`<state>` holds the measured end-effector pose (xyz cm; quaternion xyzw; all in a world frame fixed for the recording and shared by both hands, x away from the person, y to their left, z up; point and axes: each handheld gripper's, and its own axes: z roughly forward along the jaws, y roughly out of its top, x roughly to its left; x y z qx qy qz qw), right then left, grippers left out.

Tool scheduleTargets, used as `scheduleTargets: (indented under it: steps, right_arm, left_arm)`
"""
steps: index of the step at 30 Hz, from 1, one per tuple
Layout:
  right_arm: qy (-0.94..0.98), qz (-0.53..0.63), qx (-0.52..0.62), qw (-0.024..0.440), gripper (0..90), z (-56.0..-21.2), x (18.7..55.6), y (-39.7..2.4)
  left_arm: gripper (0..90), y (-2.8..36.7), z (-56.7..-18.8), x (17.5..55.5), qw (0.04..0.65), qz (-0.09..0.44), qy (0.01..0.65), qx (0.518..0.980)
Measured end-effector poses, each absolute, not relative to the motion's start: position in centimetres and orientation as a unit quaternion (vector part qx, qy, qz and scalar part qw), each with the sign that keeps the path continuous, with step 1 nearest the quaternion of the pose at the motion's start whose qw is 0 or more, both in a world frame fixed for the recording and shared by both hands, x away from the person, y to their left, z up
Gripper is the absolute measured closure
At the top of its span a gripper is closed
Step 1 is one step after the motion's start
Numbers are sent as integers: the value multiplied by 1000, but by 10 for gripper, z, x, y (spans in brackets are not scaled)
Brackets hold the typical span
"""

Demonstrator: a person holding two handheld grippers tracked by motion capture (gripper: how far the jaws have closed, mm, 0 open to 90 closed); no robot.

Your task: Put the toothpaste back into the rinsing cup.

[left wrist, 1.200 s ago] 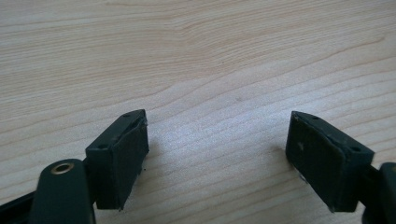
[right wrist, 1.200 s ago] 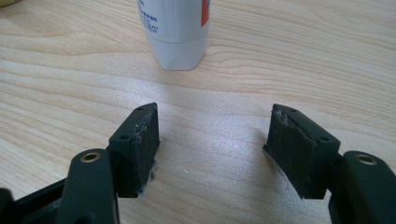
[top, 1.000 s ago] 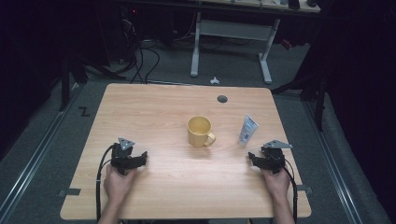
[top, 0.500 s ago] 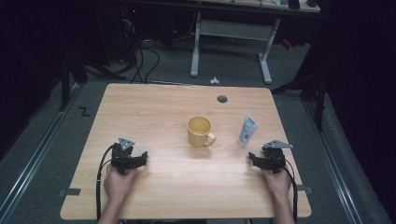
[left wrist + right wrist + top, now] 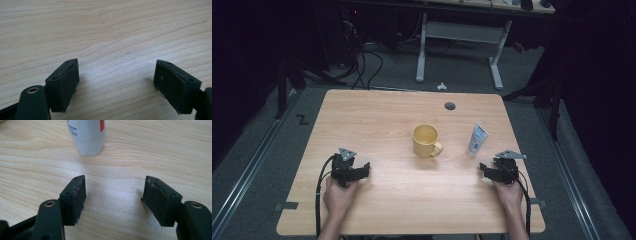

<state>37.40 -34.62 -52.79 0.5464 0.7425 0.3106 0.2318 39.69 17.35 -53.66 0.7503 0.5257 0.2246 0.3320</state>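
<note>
A: From above? 
B: Both hands low on the bench; left hand-held gripper, right hand-held gripper, yellow mug mid-bench, white tube beside it.

A: Left gripper view? 
B: Jaws spread over bare wood.

A: Right gripper view? 
B: Jaws apart, empty, the tube ahead.

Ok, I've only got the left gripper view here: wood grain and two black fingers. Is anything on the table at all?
Observer: Yes. A yellow mug stands near the middle of the table, handle toward the person's right.
Operator: Nothing else?
Observer: A white tube lies right of the mug, apart from it.
Operator: Where's the other gripper?
Observer: The right gripper rests on the table near the front right, just short of the tube.
Operator: Open?
Observer: Yes; in the right gripper view its fingers stand wide apart, holding nothing, with the tube's end ahead.
</note>
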Motion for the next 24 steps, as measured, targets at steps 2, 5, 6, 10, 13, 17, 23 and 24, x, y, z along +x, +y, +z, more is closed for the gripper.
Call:
scheduleTargets:
  steps: [2, 5, 6, 10, 13, 17, 23, 24]
  right_arm:
    - [742, 312, 547, 230, 357, -528, 374, -347]
    - [742, 309, 550, 227, 362, -527, 371, -347]
    - [744, 308, 547, 230, 363, -527, 369, -346]
    - [744, 314, 546, 225, 364, -527, 364, -346]
    - [743, 319, 537, 240, 382, -524, 360, -344]
    - [742, 328, 531, 244, 369, -521, 354, -342]
    - [740, 337, 528, 246, 371, -521, 350, -339]
    - [737, 348, 525, 245, 381, -520, 347, -338]
  left_arm:
    - [210, 174, -537, 397, 332, 225, 526, 750]
    - [210, 174, -537, 397, 332, 225, 526, 750]
    - [209, 174, -537, 397, 332, 225, 526, 750]
    - [210, 174, -537, 397, 332, 225, 526, 750]
    - [210, 174, -537, 397, 332, 224, 526, 750]
    - [210, 174, -537, 397, 332, 224, 526, 750]
    - [210, 174, -537, 397, 332, 224, 526, 750]
    - [210, 174, -537, 397, 332, 225, 526, 750]
